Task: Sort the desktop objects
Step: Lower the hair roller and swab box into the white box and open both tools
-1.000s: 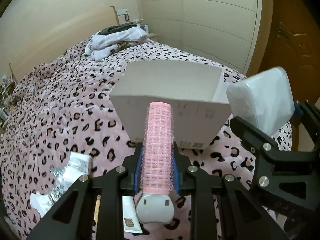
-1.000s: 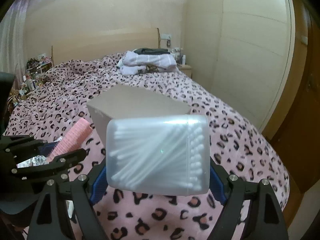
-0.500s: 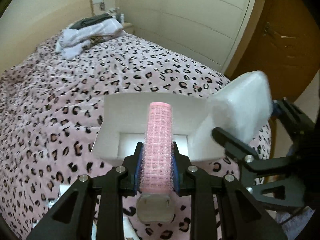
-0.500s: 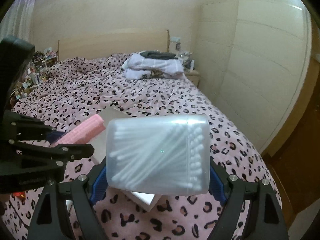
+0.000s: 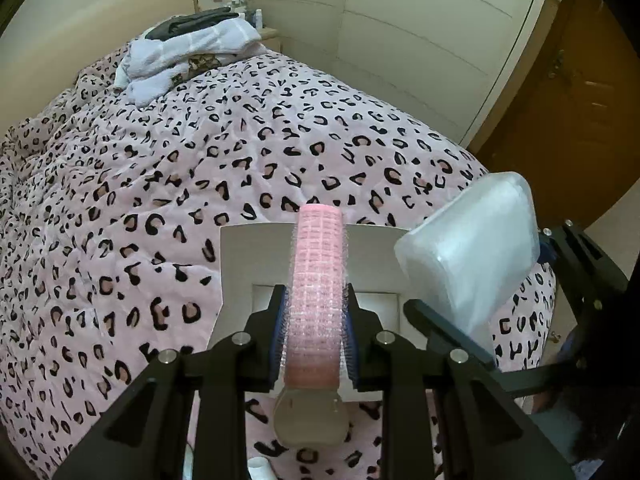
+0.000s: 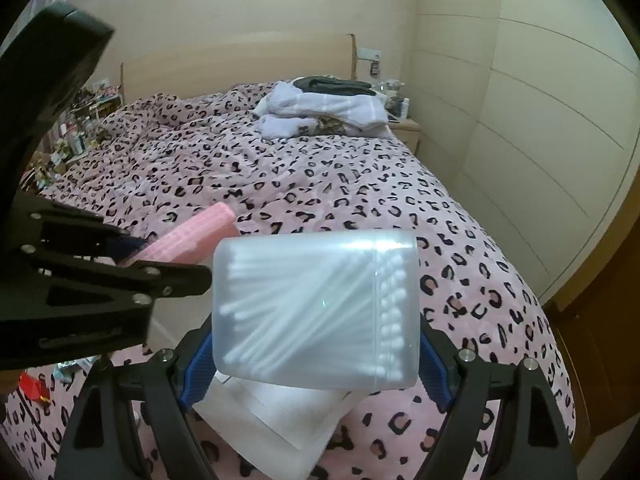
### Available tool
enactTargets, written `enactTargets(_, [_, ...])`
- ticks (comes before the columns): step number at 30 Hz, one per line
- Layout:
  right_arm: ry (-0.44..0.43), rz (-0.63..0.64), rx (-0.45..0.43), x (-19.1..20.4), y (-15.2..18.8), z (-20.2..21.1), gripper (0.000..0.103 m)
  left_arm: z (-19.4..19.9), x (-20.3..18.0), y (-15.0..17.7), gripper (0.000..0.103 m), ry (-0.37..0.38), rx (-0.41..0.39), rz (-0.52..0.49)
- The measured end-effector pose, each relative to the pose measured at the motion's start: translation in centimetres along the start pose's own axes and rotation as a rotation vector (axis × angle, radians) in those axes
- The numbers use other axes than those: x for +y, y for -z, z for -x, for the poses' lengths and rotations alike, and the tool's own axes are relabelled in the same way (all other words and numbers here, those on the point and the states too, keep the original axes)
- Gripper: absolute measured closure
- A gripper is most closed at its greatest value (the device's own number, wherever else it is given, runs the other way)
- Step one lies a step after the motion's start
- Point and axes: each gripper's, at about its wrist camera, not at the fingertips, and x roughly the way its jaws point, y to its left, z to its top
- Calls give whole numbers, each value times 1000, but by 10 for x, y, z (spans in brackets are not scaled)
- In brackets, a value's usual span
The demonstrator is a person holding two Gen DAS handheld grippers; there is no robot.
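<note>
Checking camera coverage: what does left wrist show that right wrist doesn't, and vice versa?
Left wrist only: the white box seen from above with its open inside, the hair roller full length with its grey clip end, and a brown door.

Right wrist only: the cotton swabs inside the clear swab case, a cluttered shelf beside the bed, the headboard, and small items by the left gripper.

Both: leopard-print bedspread, folded laundry, the wardrobe wall, both held items over the box.

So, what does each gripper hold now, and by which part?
Left gripper: pink mesh hair roller, clamped around its lower half. Right gripper: translucent plastic cotton-swab box, gripped by its two short ends.
</note>
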Motion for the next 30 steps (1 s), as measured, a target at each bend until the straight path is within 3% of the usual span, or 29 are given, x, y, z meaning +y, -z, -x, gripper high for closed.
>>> enactTargets(21, [26, 39, 42, 2, 13, -25, 18, -38, 3, 11, 78, -17, 36, -5])
enactTargets(30, [12, 47, 64, -1, 11, -25, 17, -37, 5, 12, 77, -29, 25, 8])
